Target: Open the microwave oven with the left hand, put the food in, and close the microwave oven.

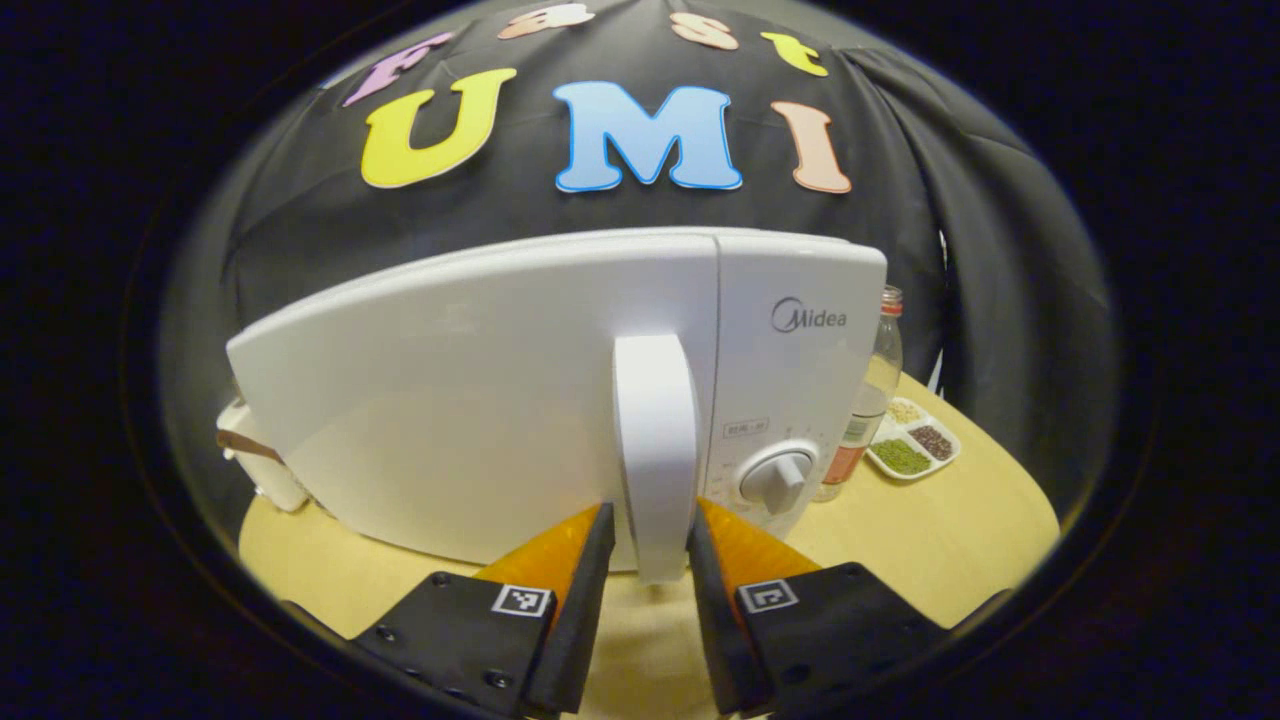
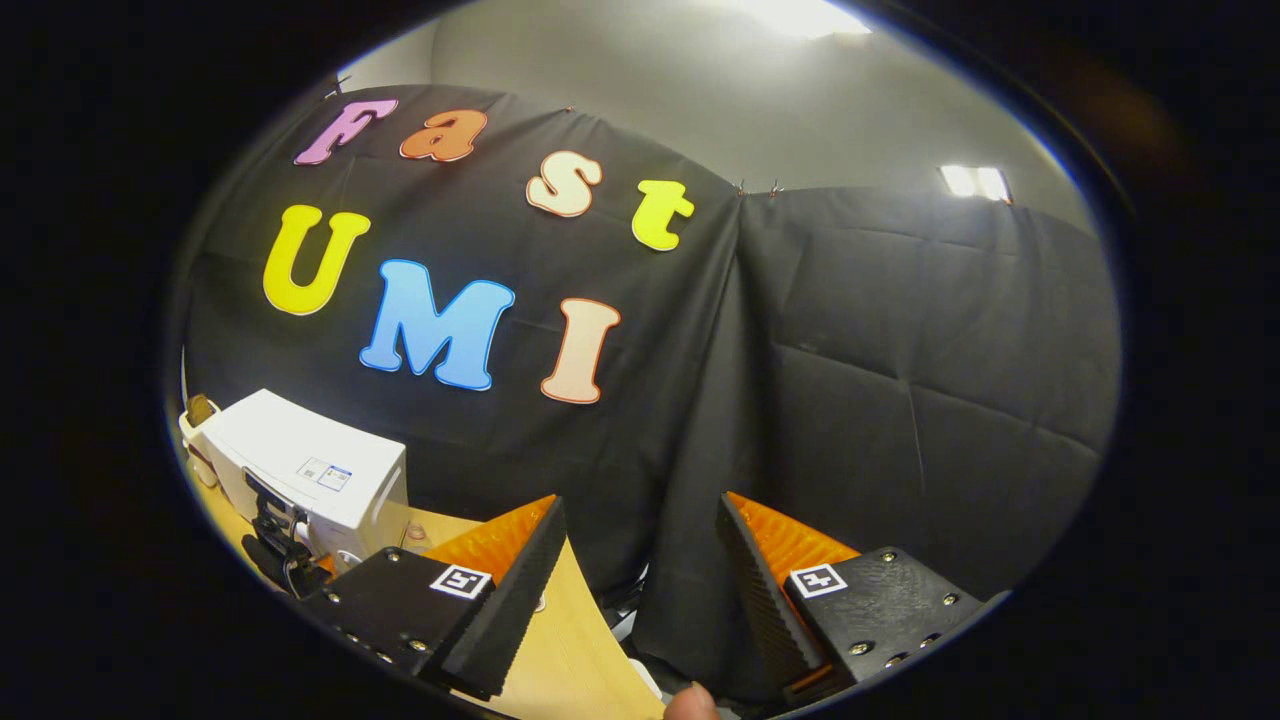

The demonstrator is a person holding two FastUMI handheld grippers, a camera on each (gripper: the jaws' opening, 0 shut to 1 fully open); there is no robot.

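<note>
A white microwave point(image 1: 480, 390) stands on the tan table, seen close up in the left gripper view, and its door looks closed. The vertical white door handle point(image 1: 655, 440) sits between my left gripper's fingers, and my left gripper point(image 1: 652, 515) is shut on its lower part, a finger pressing each side. In the right gripper view my right gripper point(image 2: 640, 515) hangs open in the air with nothing in it, facing the booth wall. The microwave point(image 2: 310, 465) lies far to its lower left, with the dark shape of the other gripper point(image 2: 275, 545) at its front.
A control knob point(image 1: 778, 478) sits right of the handle. A clear bottle point(image 1: 868, 400) and a white divided dish of beans point(image 1: 912, 445) stand to the microwave's right. A white object point(image 1: 255, 460) pokes out behind its left side. The table edge point(image 2: 570, 640) runs below my right gripper.
</note>
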